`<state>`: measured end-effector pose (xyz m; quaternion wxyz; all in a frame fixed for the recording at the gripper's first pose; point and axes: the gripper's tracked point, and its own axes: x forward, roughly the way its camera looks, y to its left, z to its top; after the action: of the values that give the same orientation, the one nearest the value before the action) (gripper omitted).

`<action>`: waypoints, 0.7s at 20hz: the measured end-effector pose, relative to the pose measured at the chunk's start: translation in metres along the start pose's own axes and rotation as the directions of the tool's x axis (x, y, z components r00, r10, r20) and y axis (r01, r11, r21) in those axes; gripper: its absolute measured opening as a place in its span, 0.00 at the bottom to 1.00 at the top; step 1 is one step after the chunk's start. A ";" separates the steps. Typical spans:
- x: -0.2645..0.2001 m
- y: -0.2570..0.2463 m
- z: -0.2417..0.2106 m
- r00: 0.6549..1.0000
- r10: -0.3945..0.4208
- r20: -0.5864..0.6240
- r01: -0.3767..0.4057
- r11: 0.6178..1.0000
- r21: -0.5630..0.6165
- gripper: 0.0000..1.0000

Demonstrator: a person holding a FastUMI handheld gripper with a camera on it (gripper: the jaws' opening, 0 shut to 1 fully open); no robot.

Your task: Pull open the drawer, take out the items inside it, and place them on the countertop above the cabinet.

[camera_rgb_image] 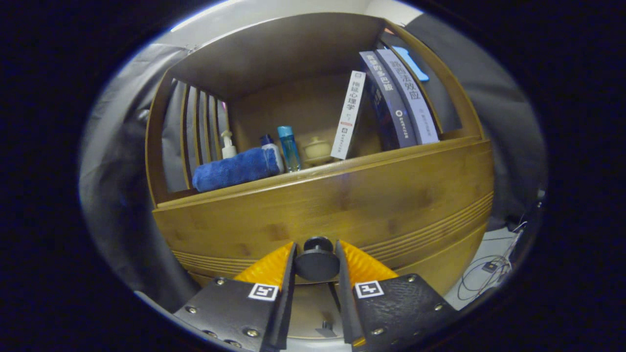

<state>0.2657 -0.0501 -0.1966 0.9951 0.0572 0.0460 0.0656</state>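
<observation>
A wooden cabinet drawer front faces me, with a round dark knob at its lower middle. My gripper has one finger on each side of the knob, and both press against it. The drawer looks closed; its inside is hidden. Above the drawer front runs the countertop edge of the open shelf.
On the countertop lie a rolled blue towel, a pump bottle, a blue bottle, a small lidded cup and three leaning books. Wooden slats close the left side. Cables lie on the floor to the right.
</observation>
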 end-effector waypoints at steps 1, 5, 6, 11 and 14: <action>-0.004 -0.001 0.001 1.000 0.000 -0.009 0.000 0.999 -0.040 0.40; -0.026 -0.004 0.003 0.997 -0.081 0.016 0.083 0.973 -0.214 0.37; -0.037 -0.003 0.001 0.996 -0.087 0.012 0.088 0.976 -0.197 0.37; -0.073 -0.002 -0.003 0.996 -0.082 -0.016 0.080 0.992 -0.096 0.37; -0.103 -0.001 -0.004 0.996 -0.085 -0.019 0.083 0.993 -0.089 0.37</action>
<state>0.1639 -0.0642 -0.1922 0.9980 0.0106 0.0568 0.0261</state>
